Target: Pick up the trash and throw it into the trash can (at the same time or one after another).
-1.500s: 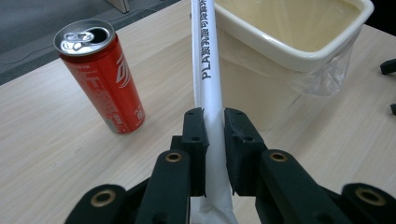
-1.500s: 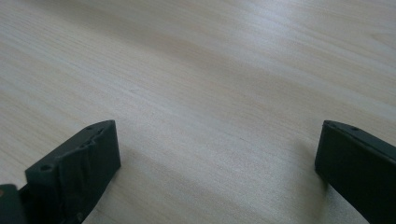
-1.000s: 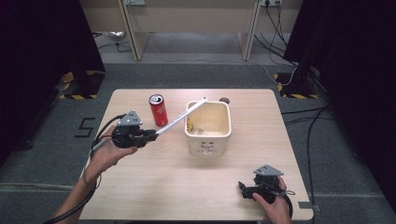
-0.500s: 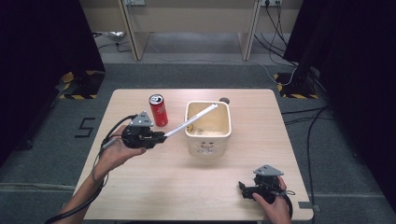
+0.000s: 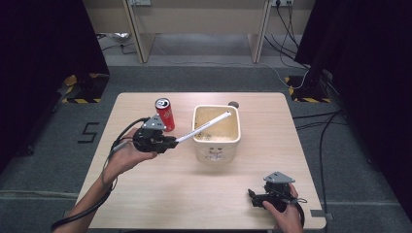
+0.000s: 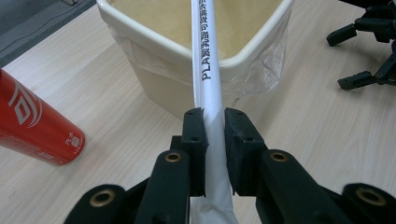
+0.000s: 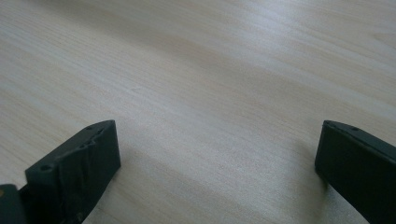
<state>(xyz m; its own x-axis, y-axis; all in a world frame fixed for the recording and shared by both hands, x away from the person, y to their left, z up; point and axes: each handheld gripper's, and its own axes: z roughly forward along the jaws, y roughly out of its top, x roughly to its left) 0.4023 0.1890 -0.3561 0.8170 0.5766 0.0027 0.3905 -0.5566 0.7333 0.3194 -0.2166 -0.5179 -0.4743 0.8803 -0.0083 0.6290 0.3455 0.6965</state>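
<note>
Resting on the wooden table [image 5: 194,194] at its near right corner, the right gripper [image 5: 254,195] is held with its jaws spread wide and nothing between them. Farther off on the left, the left gripper [image 5: 170,142] is seen with its jaws pinched on a white paper-wrapped straw [image 5: 204,126], which is slanted up over the rim of the cream plastic bin [image 5: 216,143]. A red drink can [image 5: 164,114] is stood just left of the bin.

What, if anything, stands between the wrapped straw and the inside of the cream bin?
Nothing visible. The left gripper clamps the wrapped straw, whose far end already reaches over the near rim of the cream bin. The red can stands off to the side.
</note>
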